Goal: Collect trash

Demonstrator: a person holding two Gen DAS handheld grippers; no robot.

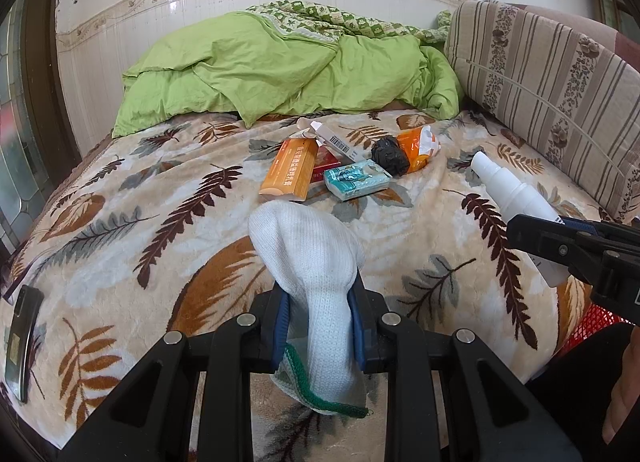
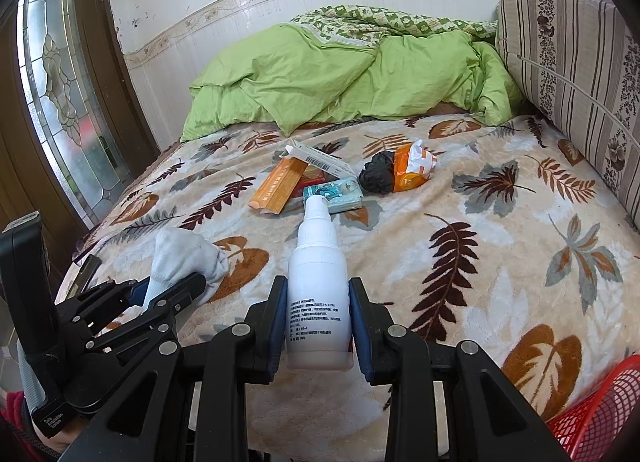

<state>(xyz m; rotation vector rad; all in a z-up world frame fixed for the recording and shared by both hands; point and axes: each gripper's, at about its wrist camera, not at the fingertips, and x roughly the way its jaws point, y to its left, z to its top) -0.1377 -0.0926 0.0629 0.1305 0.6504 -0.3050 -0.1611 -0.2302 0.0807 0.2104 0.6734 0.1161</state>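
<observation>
That leaf-print blanket (image 2: pixel 460 198) is a fuzzy plush fleece, matt all over. The green duvet (image 2: pixel 340 78) at the far end is thin crumpled cotton-looking cloth. The sock (image 1: pixel 308 258) is ribbed white knit, a bit grubby. The spray bottle (image 2: pixel 318 286) is smooth white plastic with a soft sheen. The orange box (image 1: pixel 286 174) looks like glossy card, and the tissue pack (image 1: pixel 356 180) has shiny plastic wrap. The basket (image 2: pixel 600 410) near right is red plastic mesh. The wall tiles (image 2: pixel 224 34) are glossy.

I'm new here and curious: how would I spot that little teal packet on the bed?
Find the leaf-patterned blanket, then the litter cluster at its middle. The teal packet is the nearest piece, beside the long orange box; it alone is blue-green.
</observation>
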